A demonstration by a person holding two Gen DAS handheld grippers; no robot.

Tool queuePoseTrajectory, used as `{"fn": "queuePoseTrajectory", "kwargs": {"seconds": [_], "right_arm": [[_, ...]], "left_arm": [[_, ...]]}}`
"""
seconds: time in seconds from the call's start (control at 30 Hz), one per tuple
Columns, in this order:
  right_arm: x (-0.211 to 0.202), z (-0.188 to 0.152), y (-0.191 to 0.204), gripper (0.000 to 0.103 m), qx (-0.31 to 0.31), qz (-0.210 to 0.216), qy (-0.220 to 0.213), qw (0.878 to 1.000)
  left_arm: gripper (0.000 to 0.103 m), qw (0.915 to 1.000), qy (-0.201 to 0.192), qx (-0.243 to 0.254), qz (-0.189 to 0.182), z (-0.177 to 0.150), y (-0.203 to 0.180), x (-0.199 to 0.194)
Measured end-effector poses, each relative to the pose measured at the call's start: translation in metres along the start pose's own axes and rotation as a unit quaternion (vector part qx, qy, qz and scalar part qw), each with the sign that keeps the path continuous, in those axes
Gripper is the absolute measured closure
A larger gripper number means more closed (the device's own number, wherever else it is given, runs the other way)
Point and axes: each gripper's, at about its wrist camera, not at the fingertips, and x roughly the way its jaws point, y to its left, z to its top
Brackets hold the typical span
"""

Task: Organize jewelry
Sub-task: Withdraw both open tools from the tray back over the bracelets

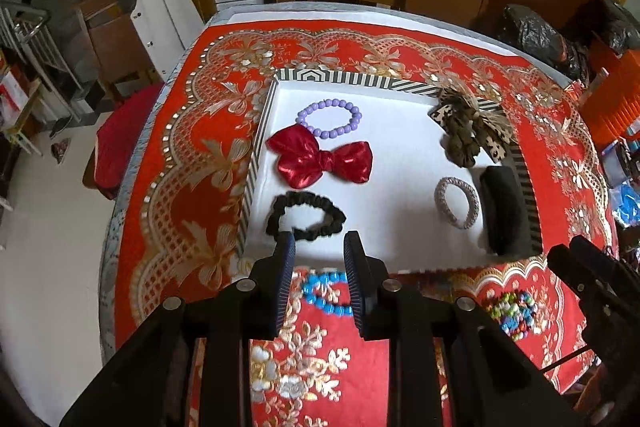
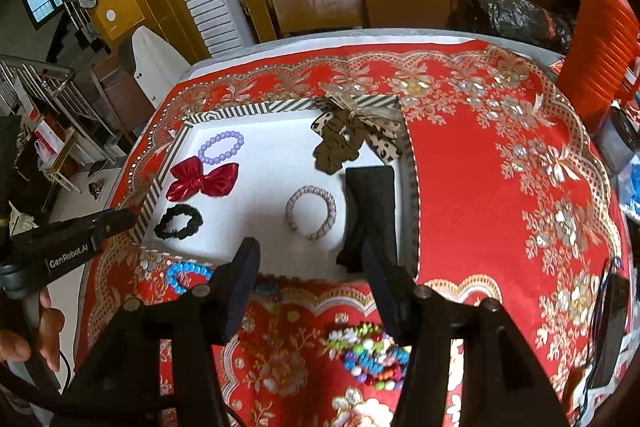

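Red cloth: gold-patterned, covers the table.
Left claw: spread, empty, over the near edge of the tray.
Right claw: spread wide, empty, over the tray's near right part.
Blue bracelet: on the cloth, just outside the tray, below the left claw.
Multicolour bracelet: on the cloth, near side, below the right claw.
Tray: white floor, striped rim, mid-table.
Tray, near row: black scrunchie left; pale braided bracelet beside a black band right.
Tray, middle: red bow.
Tray, far row: purple bead bracelet left; brown bow scrunchie on the right rim.
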Motion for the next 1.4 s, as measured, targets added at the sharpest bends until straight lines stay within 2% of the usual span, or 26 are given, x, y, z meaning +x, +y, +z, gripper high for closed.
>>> {"fn": "queuePoseTrajectory", "kwargs": {"seconds": [0.77,1.4], "right_arm": [[-0.047,-0.028,0.034,0.041,-0.013,-0.006,-0.037,0.999],[-0.055,-0.042,0.03,0.041,-0.002,-0.027,-0.036,0.999]], "left_arm": [[0.092,0.9991,-0.041,0.013,-0.004,-0.038,0.007,-0.047],[0.092,0.9989,-0.026,0.031,-0.024,-0.05,-0.003,-0.043]]}}
